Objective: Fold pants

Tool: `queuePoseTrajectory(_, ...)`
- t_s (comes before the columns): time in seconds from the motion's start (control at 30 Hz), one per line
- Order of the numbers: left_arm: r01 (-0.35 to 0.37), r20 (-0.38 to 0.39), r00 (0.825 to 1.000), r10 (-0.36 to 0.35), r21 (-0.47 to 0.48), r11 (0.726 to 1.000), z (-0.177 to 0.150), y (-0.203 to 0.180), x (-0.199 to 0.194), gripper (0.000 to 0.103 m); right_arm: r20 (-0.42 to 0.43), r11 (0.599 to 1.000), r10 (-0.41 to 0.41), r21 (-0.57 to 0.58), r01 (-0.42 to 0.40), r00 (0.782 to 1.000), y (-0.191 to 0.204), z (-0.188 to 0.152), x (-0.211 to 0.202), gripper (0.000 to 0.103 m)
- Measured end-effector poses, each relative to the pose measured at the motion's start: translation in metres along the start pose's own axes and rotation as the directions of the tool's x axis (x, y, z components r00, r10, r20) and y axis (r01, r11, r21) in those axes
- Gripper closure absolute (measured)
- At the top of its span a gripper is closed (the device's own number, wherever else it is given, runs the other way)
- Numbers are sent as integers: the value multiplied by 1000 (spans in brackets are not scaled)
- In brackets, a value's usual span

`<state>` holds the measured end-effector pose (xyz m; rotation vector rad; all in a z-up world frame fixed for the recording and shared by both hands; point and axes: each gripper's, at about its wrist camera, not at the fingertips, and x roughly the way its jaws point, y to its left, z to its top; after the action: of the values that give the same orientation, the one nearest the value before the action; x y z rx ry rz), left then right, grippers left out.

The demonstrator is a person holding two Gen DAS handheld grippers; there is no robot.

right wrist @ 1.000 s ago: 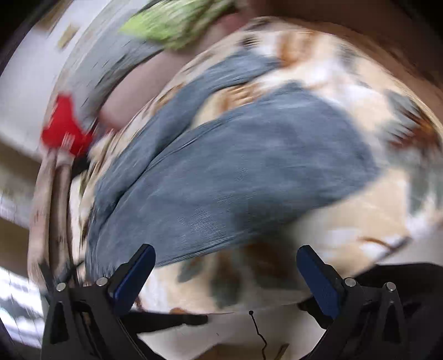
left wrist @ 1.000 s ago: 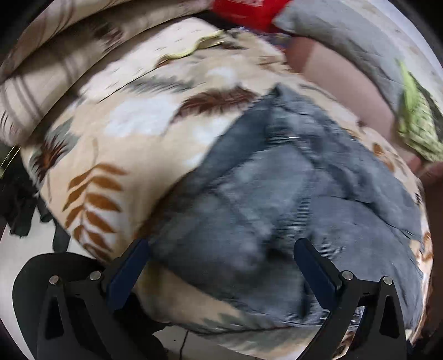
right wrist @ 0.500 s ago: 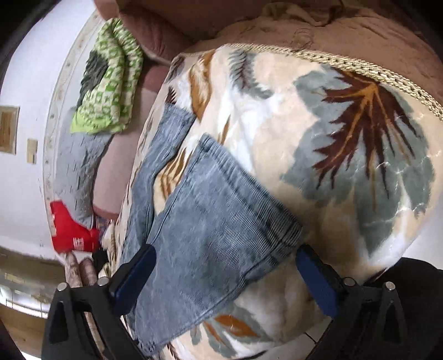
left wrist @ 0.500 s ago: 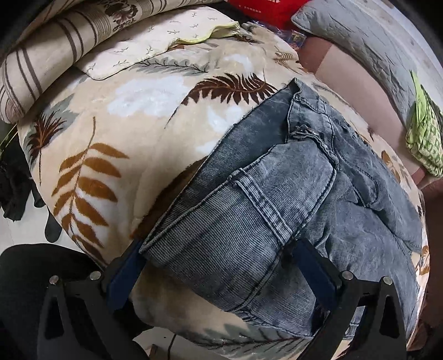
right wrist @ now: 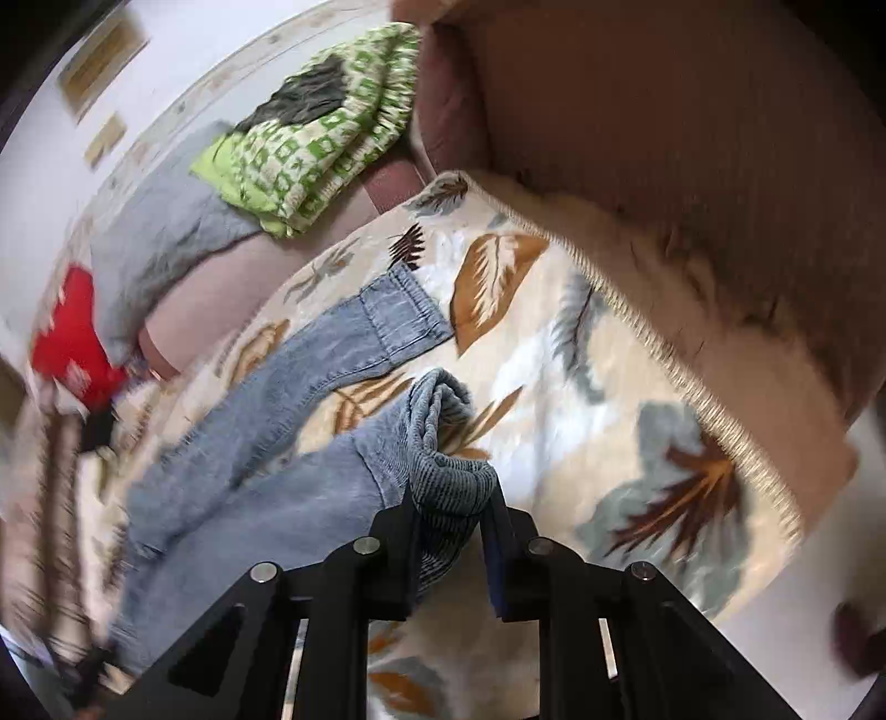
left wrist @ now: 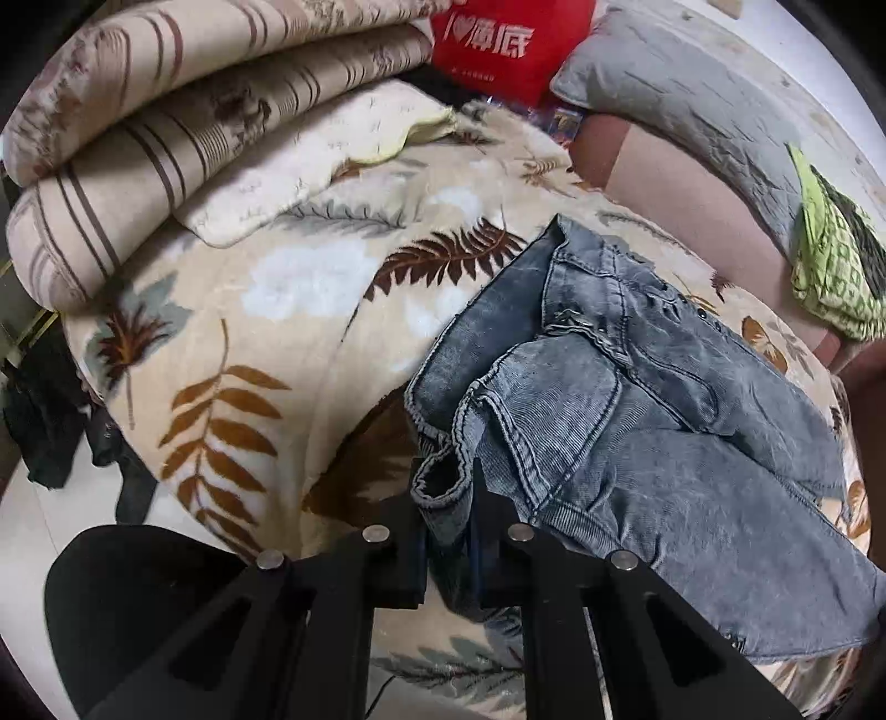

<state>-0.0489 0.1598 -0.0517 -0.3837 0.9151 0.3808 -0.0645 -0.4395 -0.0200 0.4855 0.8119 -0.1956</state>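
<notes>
Grey-blue denim pants [left wrist: 637, 421] lie spread on a cream leaf-print blanket [left wrist: 266, 310]. In the left wrist view my left gripper [left wrist: 446, 515] has its jaws closing on the waistband corner, and the fabric is bunched between the pads. In the right wrist view my right gripper [right wrist: 451, 515] has its jaws closing on the hem of one pant leg [right wrist: 448, 476]. That hem is gathered into a roll and raised off the blanket [right wrist: 581, 354]. The other leg [right wrist: 382, 327] lies flat beyond it.
Striped rolled bedding [left wrist: 138, 138] and a red bag [left wrist: 498, 44] lie at the blanket's far end. A grey pillow [left wrist: 692, 99] and a green patterned cloth [right wrist: 315, 149] sit along the wall. A brown cover [right wrist: 692, 138] borders the blanket. Dark clothes [left wrist: 44, 421] hang off the bed's edge.
Both grippers went from wide open to pinched on the denim. The waistband corner and the leg hem have bunched up, and the right gripper has risen with its hem.
</notes>
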Motion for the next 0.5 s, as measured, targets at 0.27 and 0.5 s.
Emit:
queuePoseTrajectory(0.27,-86,-54,995,87,11,996,-8,17,5,51,-103,993,-102,42,107,989,-38,-16,32,24)
queuePoseTrajectory(0.5,7,156,987,-38,193,981,19,-39,-37,27,-15,998,57,-2,-57,998,-14,32,15,24)
